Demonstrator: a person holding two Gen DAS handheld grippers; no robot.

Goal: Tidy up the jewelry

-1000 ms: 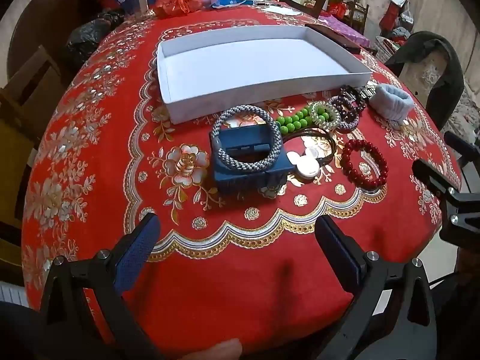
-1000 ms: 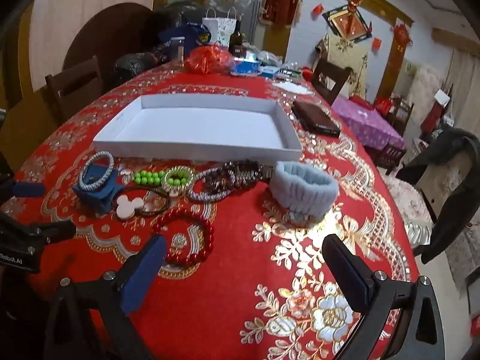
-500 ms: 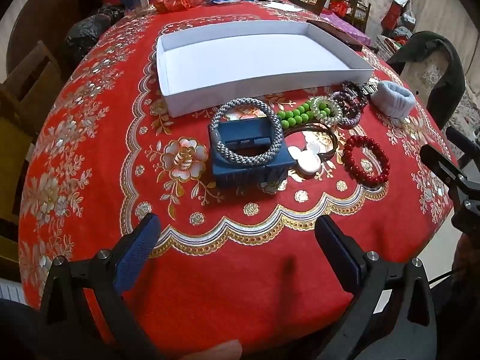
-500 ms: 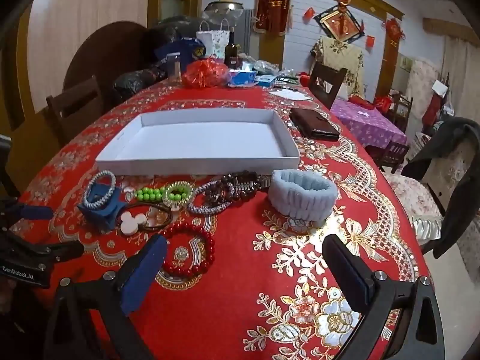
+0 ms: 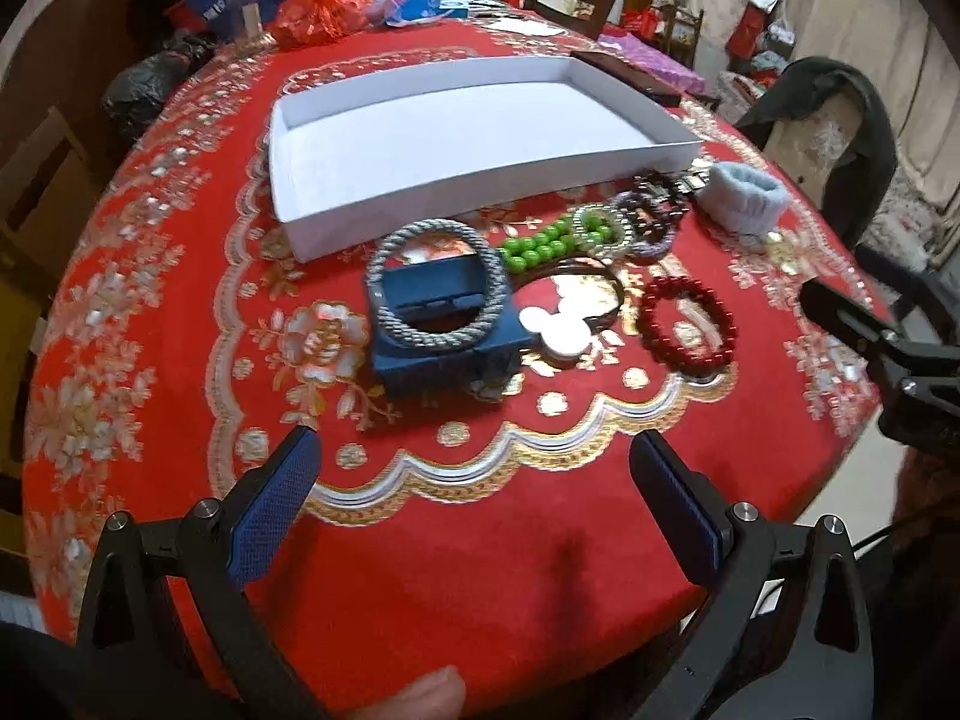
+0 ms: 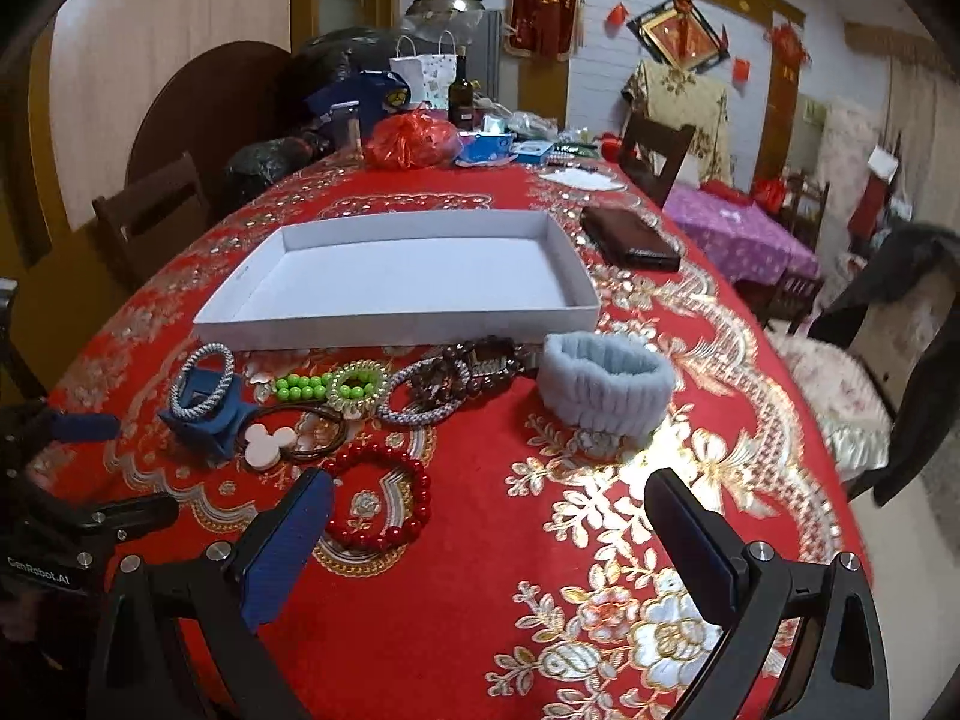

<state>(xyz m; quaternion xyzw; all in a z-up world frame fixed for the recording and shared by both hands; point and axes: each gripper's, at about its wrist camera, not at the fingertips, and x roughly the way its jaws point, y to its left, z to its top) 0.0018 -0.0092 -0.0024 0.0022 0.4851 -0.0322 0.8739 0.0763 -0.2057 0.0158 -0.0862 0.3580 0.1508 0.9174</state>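
Several pieces of jewelry lie crowded in a row just below the white tray (image 6: 396, 319), which sits empty in the upper middle of both views on the red tabletop (image 6: 456, 600). Both claws hover with jaws spread wide and hold nothing: the left claw (image 5: 474, 489) at the bottom of its frame, the right claw (image 6: 489, 519) likewise. The main risk is a tangled pick. The grey rope bracelet (image 5: 437, 287) rests on top of the blue box (image 5: 441, 354), so a careless squeeze could knock it off or drag the box along. The green bead bracelet (image 6: 300, 385) touches the pale ring (image 6: 357, 384) beside it, and the dark bracelets (image 6: 474, 369) overlap, so one grasp may lift two. The red bead bracelet (image 6: 379, 504) lies apart, nearest the right claw, and looks the safest first pick, though round beads may roll out of flat pads.
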